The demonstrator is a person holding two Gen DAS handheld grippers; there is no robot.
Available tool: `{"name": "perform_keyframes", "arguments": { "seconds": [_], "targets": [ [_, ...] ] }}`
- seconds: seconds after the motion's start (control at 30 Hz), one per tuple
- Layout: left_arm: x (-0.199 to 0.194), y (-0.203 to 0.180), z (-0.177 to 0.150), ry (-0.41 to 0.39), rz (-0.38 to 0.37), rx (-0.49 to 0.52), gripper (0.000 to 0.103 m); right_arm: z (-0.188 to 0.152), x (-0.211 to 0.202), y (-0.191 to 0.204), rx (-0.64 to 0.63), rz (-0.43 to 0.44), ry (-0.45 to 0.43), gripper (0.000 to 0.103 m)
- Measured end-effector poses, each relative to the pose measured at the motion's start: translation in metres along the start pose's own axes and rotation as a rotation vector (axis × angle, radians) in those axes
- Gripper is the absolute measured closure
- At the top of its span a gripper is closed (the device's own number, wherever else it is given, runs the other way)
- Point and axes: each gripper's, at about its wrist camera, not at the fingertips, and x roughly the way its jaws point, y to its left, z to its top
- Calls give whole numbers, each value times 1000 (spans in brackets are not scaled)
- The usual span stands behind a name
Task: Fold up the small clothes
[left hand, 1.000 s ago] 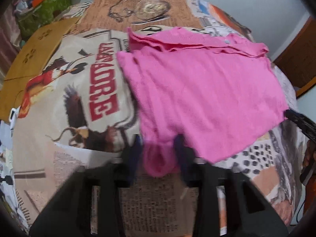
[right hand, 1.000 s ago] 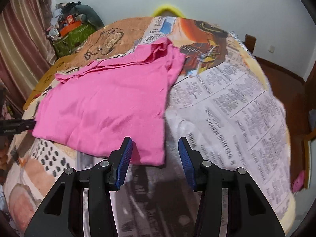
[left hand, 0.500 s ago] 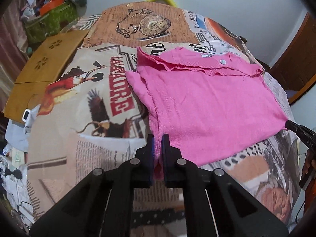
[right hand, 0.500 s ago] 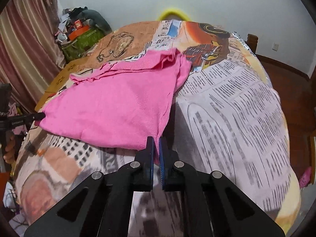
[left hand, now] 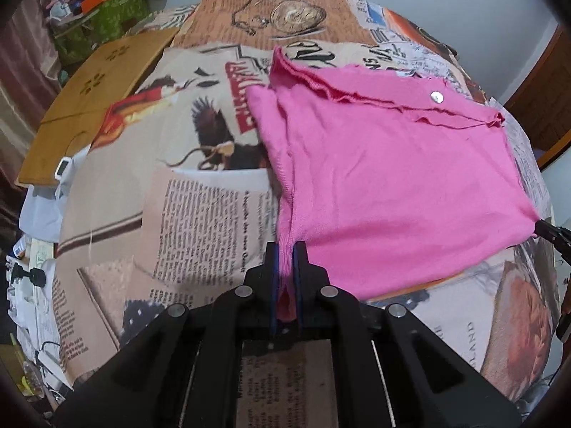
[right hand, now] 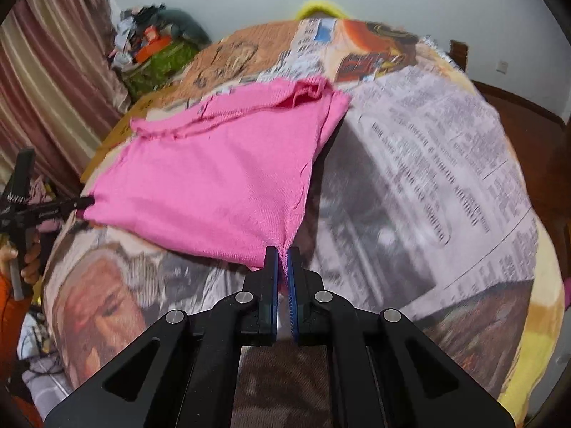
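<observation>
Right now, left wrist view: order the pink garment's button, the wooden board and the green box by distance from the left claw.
1. White button on the pink garment, up and right of the left claw, which is shut on the garment's near corner.
2. Wooden board, off to the left beside the bed.
3. Green box, top left, behind the board.

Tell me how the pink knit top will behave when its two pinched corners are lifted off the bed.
The pink knit top probably hangs limp: it already wrinkles and sags toward the left gripper. It looks light, being a thin knit. Its far hem is folded and rumpled, so it will likely drag across the printed blanket rather than lift flat.
</observation>
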Motion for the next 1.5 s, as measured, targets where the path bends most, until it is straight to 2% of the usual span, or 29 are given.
{"name": "perform_keyframes", "arguments": {
  "seconds": [0.07,0.17,0.2,0.27,0.33,0.47,0.7,0.9,0.97,1.07,1.27,1.37,1.43,1.5],
  "targets": [
    [-3,3,1,-7,18,2,92,3,-1,0,-7,7,9,98],
    [-17,4,9,-56,89,40,91,13,-8,3,-31,-39,-5,96],
    [-20,4,13,-66,91,46,90,17,-12,4,-44,-53,-22,94],
    [-27,5,23,-87,69,45,82,26,-16,6,-62,-67,-51,77],
    [-28,2,35,-106,64,52,75,36,-18,9,-89,-71,-87,73],
    [-18,-13,58,-114,45,72,70,52,-4,19,-127,-66,-94,73],
    [30,-45,94,-56,10,125,69,76,36,32,-192,-44,-61,73],
    [63,-59,110,-4,1,160,65,91,75,40,-231,-34,-10,73],
    [68,-62,116,-11,7,175,61,97,85,43,-247,-25,-1,73],
    [73,-64,128,-21,2,186,59,107,94,50,-283,-6,-4,73],
    [82,-56,159,-53,5,157,59,136,103,53,-311,2,-38,73],
    [88,-47,177,-84,59,125,59,156,111,46,-293,-33,-59,73],
    [92,-33,189,-91,103,73,59,166,115,38,-255,-63,-73,73],
    [93,-18,196,-94,114,15,59,174,113,29,-216,-104,-98,73]
  ]
}}
